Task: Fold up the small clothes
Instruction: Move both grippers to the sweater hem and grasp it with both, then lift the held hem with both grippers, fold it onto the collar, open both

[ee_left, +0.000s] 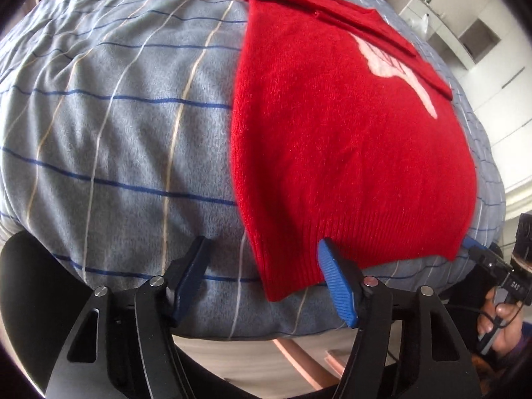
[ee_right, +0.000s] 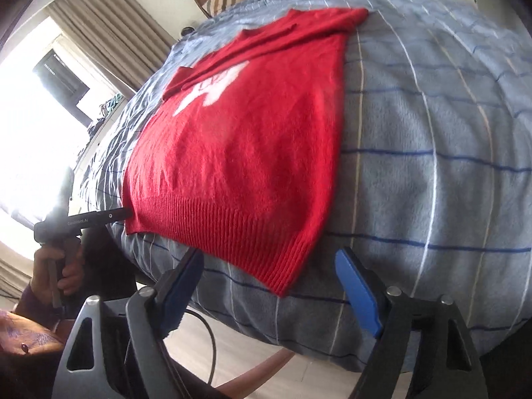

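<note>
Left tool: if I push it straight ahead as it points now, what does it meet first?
Probably the red sweater's ribbed hem corner, lying between the open left tool's fingers on the striped blanket; depth is uncertain.

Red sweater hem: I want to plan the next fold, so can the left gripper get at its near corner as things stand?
Probably yes. The left gripper is open at the bed's edge, one fingertip at the red sweater hem, its corner between the fingers, and nothing lies between.

I see red knit sweater point(ee_left: 349, 153) ahead of my claws, white motif point(ee_left: 392, 66) on chest. Blanket point(ee_left: 116, 126) grey-blue, dark blue and cream grid lines. Finger pads point(ee_left: 335, 286) blue, claw frames black.
</note>
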Tool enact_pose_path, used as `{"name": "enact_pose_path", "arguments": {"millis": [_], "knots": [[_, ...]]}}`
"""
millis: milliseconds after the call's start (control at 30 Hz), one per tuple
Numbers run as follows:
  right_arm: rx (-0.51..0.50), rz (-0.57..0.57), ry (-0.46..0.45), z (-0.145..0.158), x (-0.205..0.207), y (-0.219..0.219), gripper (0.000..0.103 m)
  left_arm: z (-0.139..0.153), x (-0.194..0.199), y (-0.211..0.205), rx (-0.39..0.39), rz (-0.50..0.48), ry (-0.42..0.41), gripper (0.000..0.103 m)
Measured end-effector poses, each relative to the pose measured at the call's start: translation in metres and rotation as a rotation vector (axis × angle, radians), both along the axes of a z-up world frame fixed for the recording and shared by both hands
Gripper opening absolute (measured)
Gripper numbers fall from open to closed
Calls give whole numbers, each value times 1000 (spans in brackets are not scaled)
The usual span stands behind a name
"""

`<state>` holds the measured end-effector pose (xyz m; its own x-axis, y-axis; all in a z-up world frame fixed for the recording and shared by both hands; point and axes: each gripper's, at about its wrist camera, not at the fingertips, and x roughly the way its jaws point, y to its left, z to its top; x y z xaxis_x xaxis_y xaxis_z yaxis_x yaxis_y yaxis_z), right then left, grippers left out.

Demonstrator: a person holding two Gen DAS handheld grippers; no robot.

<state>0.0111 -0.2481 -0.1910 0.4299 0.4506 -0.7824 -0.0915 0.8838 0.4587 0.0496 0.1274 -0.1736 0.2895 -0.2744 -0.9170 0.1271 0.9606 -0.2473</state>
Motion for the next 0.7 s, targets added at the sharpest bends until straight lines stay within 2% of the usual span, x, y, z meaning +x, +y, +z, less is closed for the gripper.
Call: {"name": "enact_pose_path", "arguments": {"millis": [33, 100, 133, 167, 200, 233, 267, 300, 400, 567, 667, 700], "knots": [[16, -5, 19, -5, 2, 1, 70, 1, -2, 0, 5, -2, -3, 64], [29, -14, 25, -11, 4, 3, 66, 0, -7, 1, -12, 3, 9, 47], [39, -15, 31, -13, 6, 4, 62, -2, -7, 3, -25, 6, 20, 42], [53, -15, 45, -16, 8, 5, 56, -4, -8, 3, -32, 9, 30, 34], [63, -13, 62, -19, 10, 7, 53, -6, -9, 3, -38, 10, 37, 19], [65, -9, 78, -23, 12, 8, 39, -7, -10, 5, -45, 8, 44, 8], [36, -13, 94, -25, 13, 9, 13, -8, -12, 6, -53, 8, 50, 4], [36, -13, 94, -25, 13, 9, 4, -5, -14, 9, -57, 12, 42, 3], [76, -21, 99, -17, 9, 2, 4, 9, -25, 19, -111, 17, 16, 2], [144, -40, 0, 24, 2, -11, 4, 54, -41, 53, -304, 60, -87, 2], [196, -74, -90, 49, 21, -21, 4, 79, -15, 70, -412, 107, -148, 2], [215, -83, -144, 62, 49, -27, 4, 86, 1, 70, -435, 115, -166, 2]]}}
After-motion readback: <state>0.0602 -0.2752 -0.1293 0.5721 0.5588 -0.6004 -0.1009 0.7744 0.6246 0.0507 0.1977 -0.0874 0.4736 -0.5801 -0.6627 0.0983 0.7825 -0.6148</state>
